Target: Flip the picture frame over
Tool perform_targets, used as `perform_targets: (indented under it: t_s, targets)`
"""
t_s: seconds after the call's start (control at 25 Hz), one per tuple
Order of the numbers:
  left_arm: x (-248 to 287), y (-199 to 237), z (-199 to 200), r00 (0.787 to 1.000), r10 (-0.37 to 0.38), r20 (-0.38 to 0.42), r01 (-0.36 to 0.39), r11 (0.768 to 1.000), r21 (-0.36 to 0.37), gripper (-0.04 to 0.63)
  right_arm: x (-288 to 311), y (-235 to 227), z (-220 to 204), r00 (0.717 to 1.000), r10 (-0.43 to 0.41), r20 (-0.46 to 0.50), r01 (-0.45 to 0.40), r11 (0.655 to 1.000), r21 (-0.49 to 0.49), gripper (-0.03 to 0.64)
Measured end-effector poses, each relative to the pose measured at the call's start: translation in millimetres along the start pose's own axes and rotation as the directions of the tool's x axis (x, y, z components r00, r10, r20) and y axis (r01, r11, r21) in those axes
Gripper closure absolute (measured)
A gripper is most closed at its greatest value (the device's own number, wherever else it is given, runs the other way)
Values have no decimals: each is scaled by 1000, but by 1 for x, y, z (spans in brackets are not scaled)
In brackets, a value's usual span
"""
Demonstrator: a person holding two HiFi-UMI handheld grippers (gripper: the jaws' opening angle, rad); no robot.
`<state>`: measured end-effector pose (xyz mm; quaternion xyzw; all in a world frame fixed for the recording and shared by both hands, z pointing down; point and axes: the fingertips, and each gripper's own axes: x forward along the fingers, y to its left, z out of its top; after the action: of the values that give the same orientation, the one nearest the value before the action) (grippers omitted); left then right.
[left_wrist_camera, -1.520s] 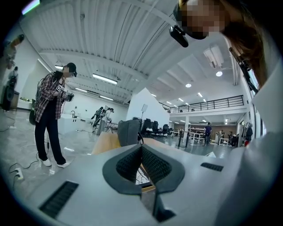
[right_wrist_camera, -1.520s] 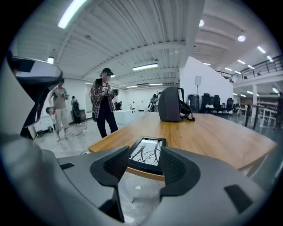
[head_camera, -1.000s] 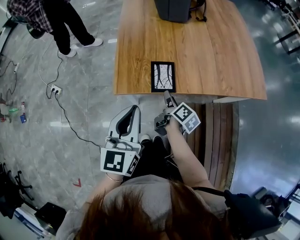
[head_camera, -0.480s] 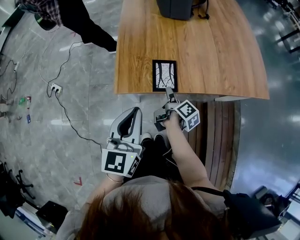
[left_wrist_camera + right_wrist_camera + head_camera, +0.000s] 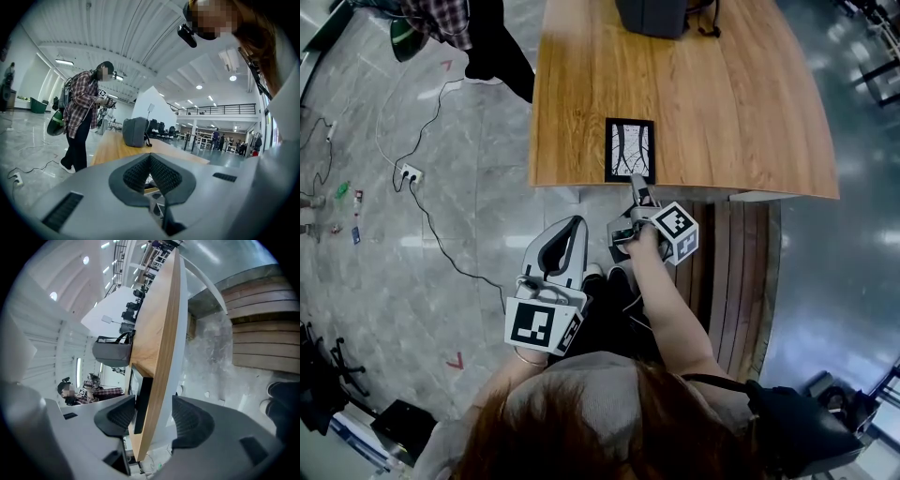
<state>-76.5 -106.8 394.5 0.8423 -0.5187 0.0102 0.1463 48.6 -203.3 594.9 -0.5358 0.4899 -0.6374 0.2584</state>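
No text (or number) can be read.

Table (image 5: 741, 103): one.
Picture frame (image 5: 630, 150): one, lay at the table's near edge.
Bag (image 5: 652, 17): one, at the table's far end.
Grippers: two, off the table's near edge: left gripper (image 5: 572, 221); right gripper (image 5: 637, 184), jaws opening, frame between them.
Person (image 5: 469, 33): one stood left of the table; perhaps more beyond it.
Power strip (image 5: 411, 174): one.

A polished grey stone floor (image 5: 441, 262) spreads left of the wooden bench (image 5: 722, 103), and a cable crosses it to a white power strip (image 5: 411, 174). Dark wooden slats (image 5: 741, 272) lie below the bench's near edge. Overhead, a white ribbed ceiling (image 5: 140, 33) carries round lights (image 5: 233, 78). A railed balcony (image 5: 220, 110) lines the far wall.
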Motion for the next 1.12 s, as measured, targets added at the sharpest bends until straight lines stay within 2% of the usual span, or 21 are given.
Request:
perform_targets:
  t_s: [0.36,0.56,0.8,0.96,1.12]
  targets:
    - [1,-1,-2,1000,-14,-8,14,1000,-15,589,-2,-2,-3,1000,15,-11,-15,998,60,387]
    - [1,-2,-3,1000,-18,-9,18,1000,-17,589,-11,-6,-2,1000,12,1,-12,999,48,388]
    - [0,-4,-5,1000,-27,-13,26,1000,-17,589,-16,-7,-3,996,82,18,-83,992,93,396]
    - [-3,-4,-6,999,-27,-16,27,999,-19,589,-19,5,-3,990,136,29,-138,988,70,507]
    - [-5,-6,-5,999,-31,-12,31,999,-16,589,-21,5,-2,988,150,45,-154,983,104,528]
